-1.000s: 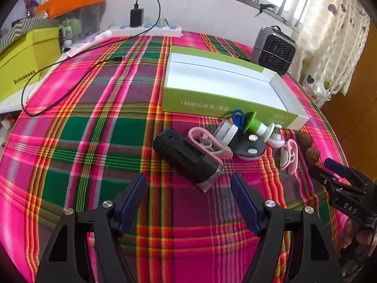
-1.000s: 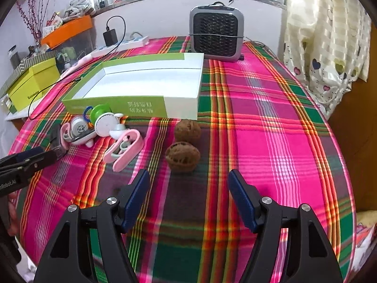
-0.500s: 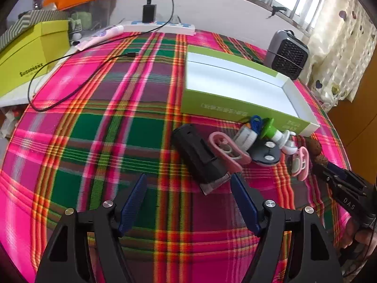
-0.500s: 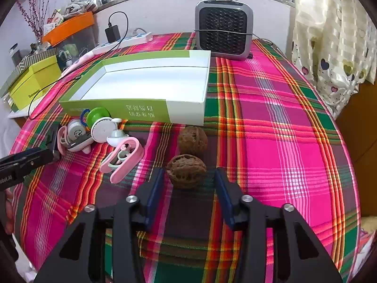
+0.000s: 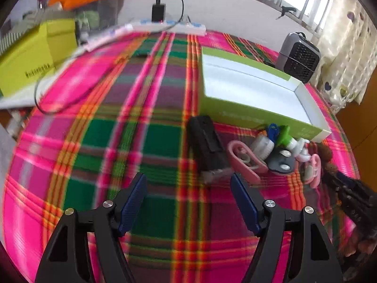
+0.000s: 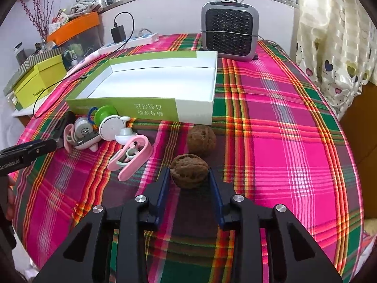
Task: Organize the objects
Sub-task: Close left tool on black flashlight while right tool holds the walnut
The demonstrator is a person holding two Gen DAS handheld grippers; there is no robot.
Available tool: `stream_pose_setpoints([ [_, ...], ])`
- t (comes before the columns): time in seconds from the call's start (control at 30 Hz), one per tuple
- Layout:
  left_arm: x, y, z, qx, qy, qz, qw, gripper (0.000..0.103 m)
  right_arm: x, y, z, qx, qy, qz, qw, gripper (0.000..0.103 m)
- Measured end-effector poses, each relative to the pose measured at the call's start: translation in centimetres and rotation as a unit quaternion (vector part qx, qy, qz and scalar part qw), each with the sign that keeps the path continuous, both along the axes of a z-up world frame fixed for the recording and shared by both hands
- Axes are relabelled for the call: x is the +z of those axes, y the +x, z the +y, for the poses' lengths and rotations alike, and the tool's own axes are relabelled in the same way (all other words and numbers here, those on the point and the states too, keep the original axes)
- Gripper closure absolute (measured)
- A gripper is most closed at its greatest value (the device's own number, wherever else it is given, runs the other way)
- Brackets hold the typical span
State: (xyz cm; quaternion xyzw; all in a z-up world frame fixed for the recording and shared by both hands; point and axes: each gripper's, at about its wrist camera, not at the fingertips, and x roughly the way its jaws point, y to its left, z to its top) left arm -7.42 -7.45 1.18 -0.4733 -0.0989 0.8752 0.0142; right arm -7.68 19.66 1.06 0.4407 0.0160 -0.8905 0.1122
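Right gripper (image 6: pixel 189 176) clamped on near walnut (image 6: pixel 189 174) beside the empty tray's (image 6: pixel 122 108) front corner, ready for lifting in; left gripper (image 5: pixel 188 198) spread wide, holding nothing.

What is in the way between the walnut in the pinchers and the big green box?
The other walnut sits on the cloth right between the near walnut, clasped by the right gripper, and the green box. Lifting the near walnut up and over would probably clear it. The box's near wall also has to be cleared.
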Motion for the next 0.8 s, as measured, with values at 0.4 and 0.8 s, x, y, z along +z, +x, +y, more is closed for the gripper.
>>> stream_pose_setpoints([
  [0.4,-0.3,-0.8,0.8,0.001,-0.037,0.011,0.9993,0.030,0.0,-0.3,-0.1,-0.002,0.002,-0.001,1.000,0.069],
  [0.8,-0.3,-1.7,-0.7,0.010,-0.060,0.019,0.9980,0.032,-0.1,-0.3,-0.5,0.002,0.011,0.003,1.000,0.069],
])
